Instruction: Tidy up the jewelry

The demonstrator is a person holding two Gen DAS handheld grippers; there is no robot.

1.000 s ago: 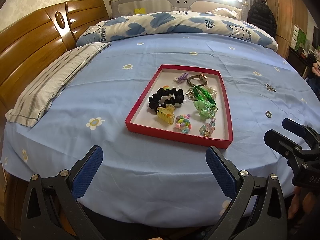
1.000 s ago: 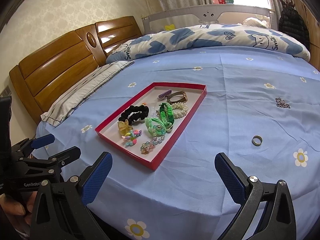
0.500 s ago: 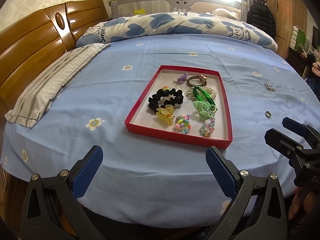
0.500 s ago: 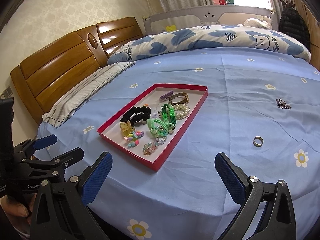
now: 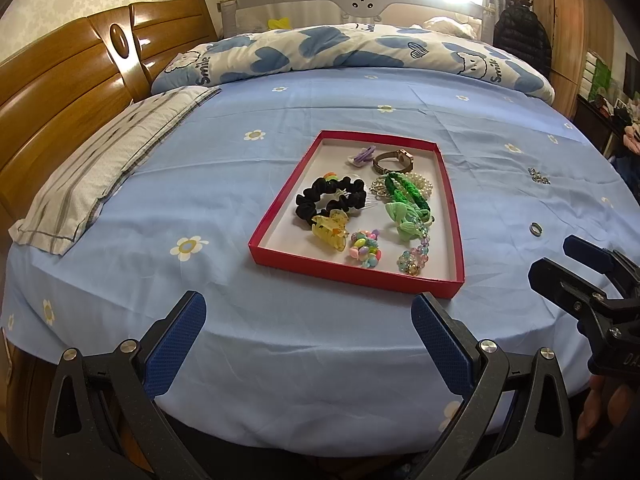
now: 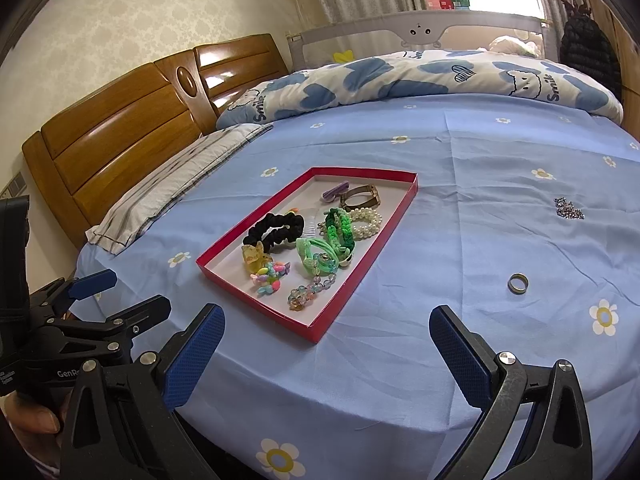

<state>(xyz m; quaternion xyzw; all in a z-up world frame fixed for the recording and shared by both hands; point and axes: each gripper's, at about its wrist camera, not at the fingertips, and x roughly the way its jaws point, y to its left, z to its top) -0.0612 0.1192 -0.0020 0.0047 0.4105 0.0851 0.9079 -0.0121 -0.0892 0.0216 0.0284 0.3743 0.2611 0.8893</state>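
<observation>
Both grippers hang wide open and empty at the near edge of the bed (image 6: 460, 208): the left gripper (image 5: 308, 332) faces the short end of the red tray (image 5: 352, 274), and the right gripper (image 6: 326, 346) sits just to its right. Most of the pieces already lie in the tray. Ahead of the right gripper and off to its right, a metal ring (image 6: 518, 283) lies flat on the sheet, well apart from the tray. Farther out the same way is a small sparkly chain piece (image 6: 569, 208). The ring looks like the next pick. It is low and the bedding is soft, so come straight down with one finger on each side and close gently to avoid pinching cloth. Then carry it left to a bare corner of the tray.
</observation>
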